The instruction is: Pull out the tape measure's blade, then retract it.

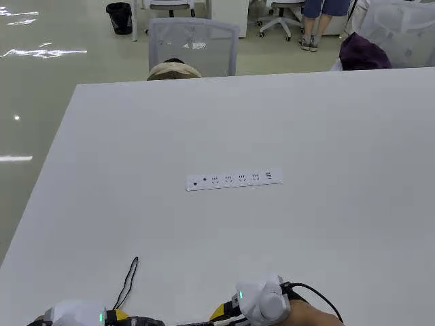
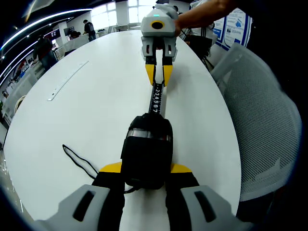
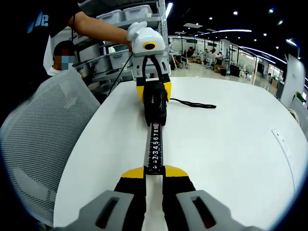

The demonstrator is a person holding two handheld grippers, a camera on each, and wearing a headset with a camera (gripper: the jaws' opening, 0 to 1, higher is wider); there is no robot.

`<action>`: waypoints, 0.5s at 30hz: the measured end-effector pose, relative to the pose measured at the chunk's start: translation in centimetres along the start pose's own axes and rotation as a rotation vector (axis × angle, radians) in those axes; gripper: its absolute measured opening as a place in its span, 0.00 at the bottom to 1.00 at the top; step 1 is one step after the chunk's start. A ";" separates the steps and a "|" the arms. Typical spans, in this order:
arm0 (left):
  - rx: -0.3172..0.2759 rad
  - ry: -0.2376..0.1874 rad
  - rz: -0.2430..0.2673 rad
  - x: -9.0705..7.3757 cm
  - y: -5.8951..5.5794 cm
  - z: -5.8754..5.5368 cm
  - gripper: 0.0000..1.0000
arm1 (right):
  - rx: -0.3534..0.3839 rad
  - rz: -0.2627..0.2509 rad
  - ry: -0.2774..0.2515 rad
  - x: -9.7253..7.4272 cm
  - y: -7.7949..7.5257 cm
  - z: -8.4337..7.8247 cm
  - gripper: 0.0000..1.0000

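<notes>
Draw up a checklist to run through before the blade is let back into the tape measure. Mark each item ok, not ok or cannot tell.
1. Left gripper clamps the tape measure case: ok.
2. Right gripper is shut on the end of the blade: ok.
3. Blade runs straight and untwisted between the grippers: ok.
4. Strap lies on the table beside the case, off the blade: ok.
5. Blade lock released: cannot tell.
6. Power strip lies well away from the blade's line: ok.
</notes>
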State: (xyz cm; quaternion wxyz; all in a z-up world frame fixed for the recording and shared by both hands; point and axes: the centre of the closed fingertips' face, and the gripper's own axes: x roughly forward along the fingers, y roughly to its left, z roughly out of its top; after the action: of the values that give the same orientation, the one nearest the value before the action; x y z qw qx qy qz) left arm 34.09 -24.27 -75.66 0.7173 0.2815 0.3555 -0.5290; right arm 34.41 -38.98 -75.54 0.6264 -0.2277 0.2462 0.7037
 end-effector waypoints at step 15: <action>-0.002 0.000 0.000 0.1 0.0 0.0 0.28 | 0.004 0.001 0.011 -0.7 0.0 -0.7 0.09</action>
State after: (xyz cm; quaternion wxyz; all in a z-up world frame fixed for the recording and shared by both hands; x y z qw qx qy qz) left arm 34.15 -24.32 -75.68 0.7175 0.2807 0.3561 -0.5287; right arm 34.54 -39.96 -75.62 0.6249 -0.2304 0.2513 0.7023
